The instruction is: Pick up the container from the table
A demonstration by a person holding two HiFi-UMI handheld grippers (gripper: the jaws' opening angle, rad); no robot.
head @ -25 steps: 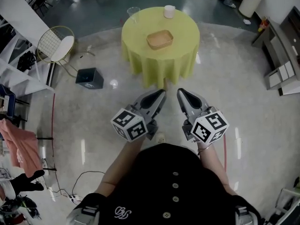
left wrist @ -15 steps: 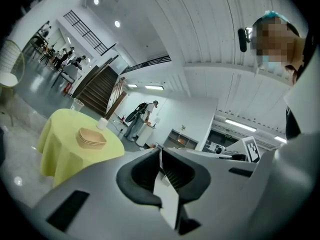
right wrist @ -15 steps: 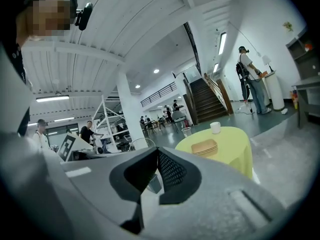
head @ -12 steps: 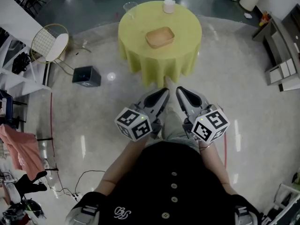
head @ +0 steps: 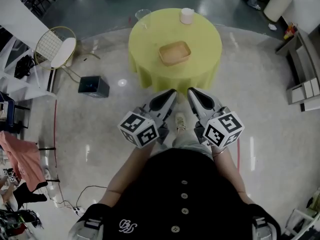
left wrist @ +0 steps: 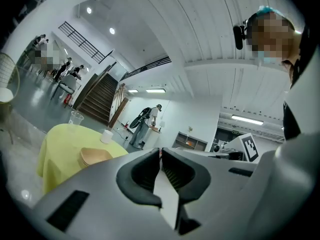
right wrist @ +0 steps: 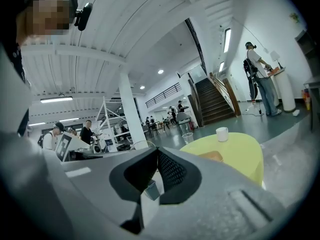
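A shallow tan container (head: 175, 53) lies near the middle of a round table with a yellow-green cloth (head: 150, 34); it also shows in the left gripper view (left wrist: 92, 156) and, partly hidden, in the right gripper view (right wrist: 214, 156). My left gripper (head: 172, 92) and right gripper (head: 190, 91) are held side by side just short of the table's near edge, both pointing at it. Both are shut with nothing between the jaws. The left gripper (left wrist: 160, 151) and right gripper (right wrist: 156, 150) show closed tips in their own views.
A clear plastic cup (head: 143, 15) and a white cup (head: 186, 15) stand at the table's far edge. A wire chair (head: 57, 46) and a dark box (head: 93, 86) are on the floor to the left. Grey shelving (head: 305, 69) stands at the right. People stand in the background.
The table has come nearer: both grippers have moved forward together and now reach its near edge. Their jaws have stayed shut.
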